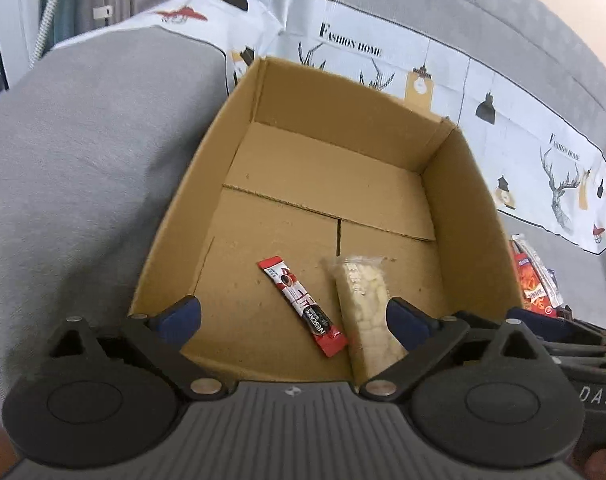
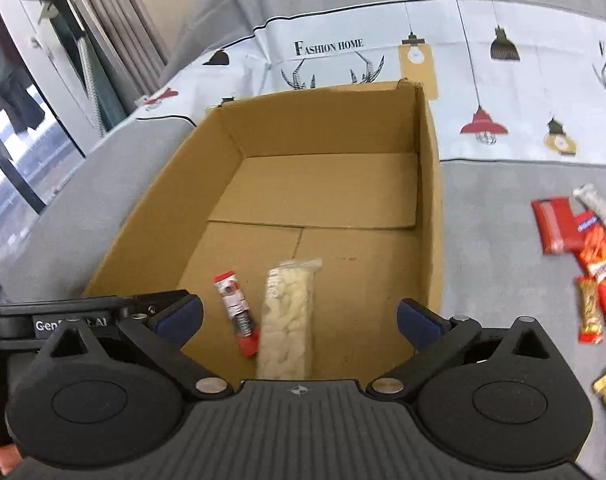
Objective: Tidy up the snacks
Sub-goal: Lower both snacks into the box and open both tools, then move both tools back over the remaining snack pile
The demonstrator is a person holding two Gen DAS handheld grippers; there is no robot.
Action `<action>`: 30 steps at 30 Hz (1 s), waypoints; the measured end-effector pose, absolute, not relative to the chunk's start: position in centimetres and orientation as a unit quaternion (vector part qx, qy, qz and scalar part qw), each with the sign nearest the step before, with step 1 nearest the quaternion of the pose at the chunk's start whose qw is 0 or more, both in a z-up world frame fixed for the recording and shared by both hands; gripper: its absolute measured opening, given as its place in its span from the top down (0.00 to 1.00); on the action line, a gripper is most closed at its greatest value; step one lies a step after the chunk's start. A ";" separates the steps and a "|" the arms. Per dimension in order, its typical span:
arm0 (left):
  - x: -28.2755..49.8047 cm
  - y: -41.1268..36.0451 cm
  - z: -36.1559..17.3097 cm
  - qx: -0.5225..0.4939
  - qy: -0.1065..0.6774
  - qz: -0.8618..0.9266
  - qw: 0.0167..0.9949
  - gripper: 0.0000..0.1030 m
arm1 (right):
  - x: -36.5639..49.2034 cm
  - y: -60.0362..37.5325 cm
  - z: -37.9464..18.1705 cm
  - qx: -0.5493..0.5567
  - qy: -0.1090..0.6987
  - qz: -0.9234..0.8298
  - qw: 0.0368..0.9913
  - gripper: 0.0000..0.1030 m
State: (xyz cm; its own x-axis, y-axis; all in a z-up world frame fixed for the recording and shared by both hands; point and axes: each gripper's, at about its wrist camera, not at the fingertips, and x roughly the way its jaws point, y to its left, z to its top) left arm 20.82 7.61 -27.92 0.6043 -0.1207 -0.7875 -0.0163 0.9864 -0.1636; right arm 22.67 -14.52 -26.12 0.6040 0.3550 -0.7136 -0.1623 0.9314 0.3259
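Open cardboard box (image 1: 475, 216) on grey bedding, red coffee stick (image 1: 303, 306) and clear white-snack packet (image 1: 363, 312) side by side on box floor, left gripper (image 1: 293, 320) fingers spread, empty, right gripper (image 2: 301, 320) fingers spread, empty, remaining snack packets (image 2: 583, 256) on bedding right of box.

"FASHION HOME" is showing in black capitals on the printed white cloth (image 1: 443, 68) beyond the far wall of the cardboard box (image 1: 479, 216), ahead of both tools, and it is repeating farther to the right on the same cloth. "NESCAFE" is reading along the red coffee stick (image 1: 303, 306) lying just ahead of the left tool's fingers. "DAS" is appearing on the dark body at the left view's right edge, and "Gen", with "AI" after a blurred stretch, on the dark body at the right view's left edge.
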 end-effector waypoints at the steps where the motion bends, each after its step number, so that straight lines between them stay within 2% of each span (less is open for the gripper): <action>1: 20.6 7.6 -27.6 -0.075 0.444 -0.027 0.892 0.03 | 22.4 -14.6 -26.0 0.114 0.421 0.143 0.888 0.00; 10: 17.5 6.7 -24.0 -0.067 0.446 -0.017 0.892 0.02 | 19.1 -15.6 -23.4 0.106 0.403 0.143 0.898 0.00; 18: 13.7 0.8 -20.6 -0.012 0.379 -0.028 0.925 0.00 | 15.4 -21.2 -21.7 0.145 0.335 0.142 0.920 0.00; 24: 13.5 -5.6 -21.0 0.022 0.383 -0.063 0.921 0.00 | 13.3 -26.5 -21.7 0.141 0.333 0.080 0.929 0.00; 30: 13.8 -11.6 -22.7 0.017 0.401 -0.135 0.906 0.00 | 10.1 -32.9 -22.8 0.169 0.264 0.069 0.947 0.00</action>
